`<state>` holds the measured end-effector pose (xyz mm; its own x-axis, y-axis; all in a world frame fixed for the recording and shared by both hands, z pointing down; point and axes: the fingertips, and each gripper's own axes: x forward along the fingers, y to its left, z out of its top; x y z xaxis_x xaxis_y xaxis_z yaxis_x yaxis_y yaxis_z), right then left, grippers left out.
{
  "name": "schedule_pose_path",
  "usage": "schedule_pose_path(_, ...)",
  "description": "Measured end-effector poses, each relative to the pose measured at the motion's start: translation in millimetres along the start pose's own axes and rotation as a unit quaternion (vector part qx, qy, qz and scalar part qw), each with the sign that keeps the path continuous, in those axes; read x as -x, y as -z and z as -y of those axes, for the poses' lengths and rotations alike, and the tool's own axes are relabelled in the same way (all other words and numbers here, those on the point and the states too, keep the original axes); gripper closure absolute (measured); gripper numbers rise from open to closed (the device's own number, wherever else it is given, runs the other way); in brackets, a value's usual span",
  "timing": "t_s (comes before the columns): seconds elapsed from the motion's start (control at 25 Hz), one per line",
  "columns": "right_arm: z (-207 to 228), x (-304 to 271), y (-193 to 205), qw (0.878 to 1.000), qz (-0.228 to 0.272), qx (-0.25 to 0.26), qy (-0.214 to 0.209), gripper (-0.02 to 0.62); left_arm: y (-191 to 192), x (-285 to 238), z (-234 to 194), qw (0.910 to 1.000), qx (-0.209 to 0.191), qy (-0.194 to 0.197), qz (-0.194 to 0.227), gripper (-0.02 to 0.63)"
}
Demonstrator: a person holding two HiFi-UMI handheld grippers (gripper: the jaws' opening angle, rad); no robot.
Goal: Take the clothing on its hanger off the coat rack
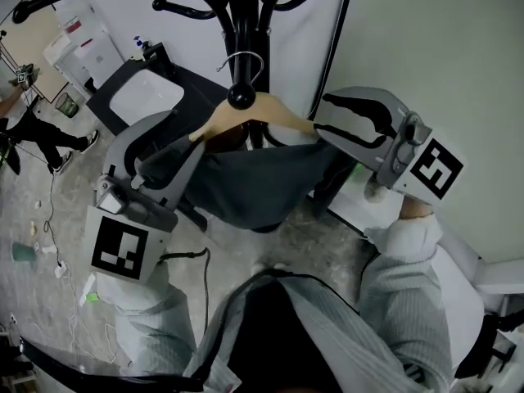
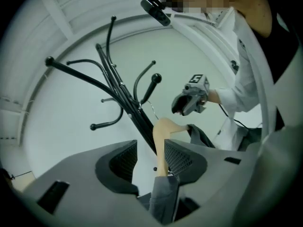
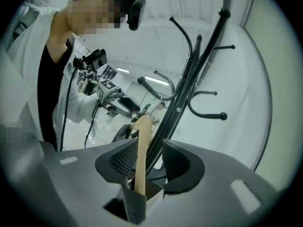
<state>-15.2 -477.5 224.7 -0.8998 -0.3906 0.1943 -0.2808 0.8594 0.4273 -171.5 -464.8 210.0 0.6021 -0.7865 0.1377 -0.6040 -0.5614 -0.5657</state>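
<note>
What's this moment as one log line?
left tongs: open around hanger end | right tongs: open around other end | hanger: hooked on coat rack | garment: on hanger

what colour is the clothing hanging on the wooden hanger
Dark grey: the cloth garment draped on the pale wooden hanger; the head view shows it best.

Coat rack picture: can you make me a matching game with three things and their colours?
Things:
1. hanger
2. clothing
3. rack

Colours:
a. black
b. light wood
c. dark grey

Pairs: 1-b, 2-c, 3-a.
</note>
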Motion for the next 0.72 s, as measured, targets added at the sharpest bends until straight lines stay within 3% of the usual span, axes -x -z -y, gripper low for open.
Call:
schedule_pose_path(0.08,-2,-4,8,0.999,-0.015,-0.009,-0.052,0.431,1,-5,7,0.9982,-0.030,0.051,0.007,0.431)
schedule_pose_path(0.24,-12,-15,14,0.987,-0.018,-0.031,-0.158,0.423,25,-9,13,0.9910,0.043,0.125,-0.017,0.431)
schedule_pose_path(0.32,-15,-24,21,0.979,-0.025,-0.029,-0.200,0.423,36,-14,16,0.9839,0.056,0.167,-0.030,0.431)
schedule_pose_path(0.48,-23,-40,35,0.968,-0.046,-0.040,-0.242,0.423,55,-28,20,0.9743,0.051,0.216,-0.040,0.431)
schedule_pose_path(0.64,-30,-44,35,0.960,-0.040,-0.048,-0.274,0.425,61,-33,30,0.9588,0.082,0.269,-0.038,0.433)
schedule_pose_path(0.72,-31,-45,38,0.956,-0.041,-0.052,-0.286,0.428,61,-36,31,0.9532,0.098,0.285,-0.029,0.468)
